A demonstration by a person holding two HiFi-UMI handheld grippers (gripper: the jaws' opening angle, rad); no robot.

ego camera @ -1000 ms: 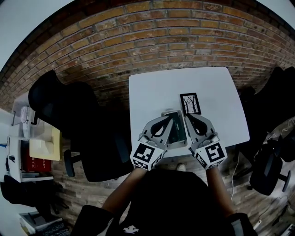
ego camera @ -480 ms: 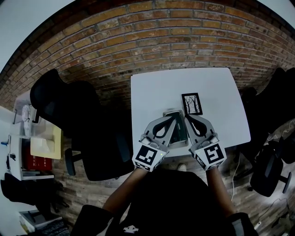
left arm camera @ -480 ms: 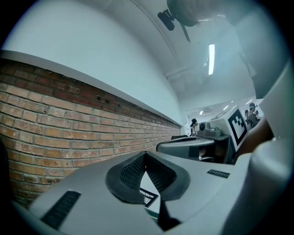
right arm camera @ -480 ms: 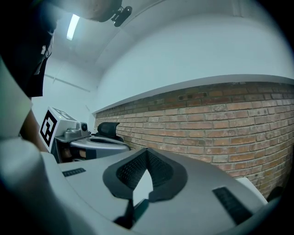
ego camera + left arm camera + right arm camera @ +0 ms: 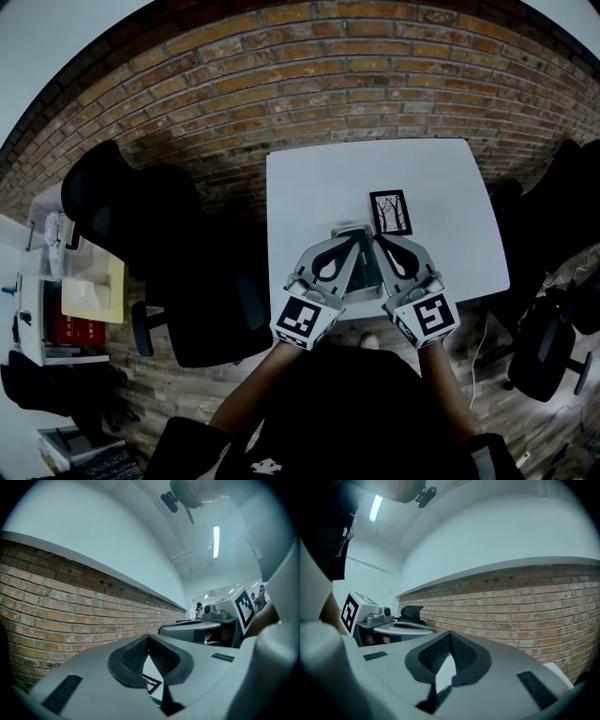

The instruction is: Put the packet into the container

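A black packet with a white tree picture lies flat on the white table, just beyond the container. The container is a small grey-rimmed tub with a dark inside, near the table's front edge. Both grippers partly cover it. My left gripper is over its left side and my right gripper over its right side, tips close together. Both are shut and hold nothing. In the left gripper view the pads meet at the tip, and a corner of the packet shows beneath them. The right gripper looks the same.
A brick wall runs behind the table. A black office chair stands at the left and another at the right. A low shelf with boxes sits at the far left. The person's arms reach in from below.
The head view has shifted slightly. Both grippers stay shut in the same place over the container, and the packet has not moved.
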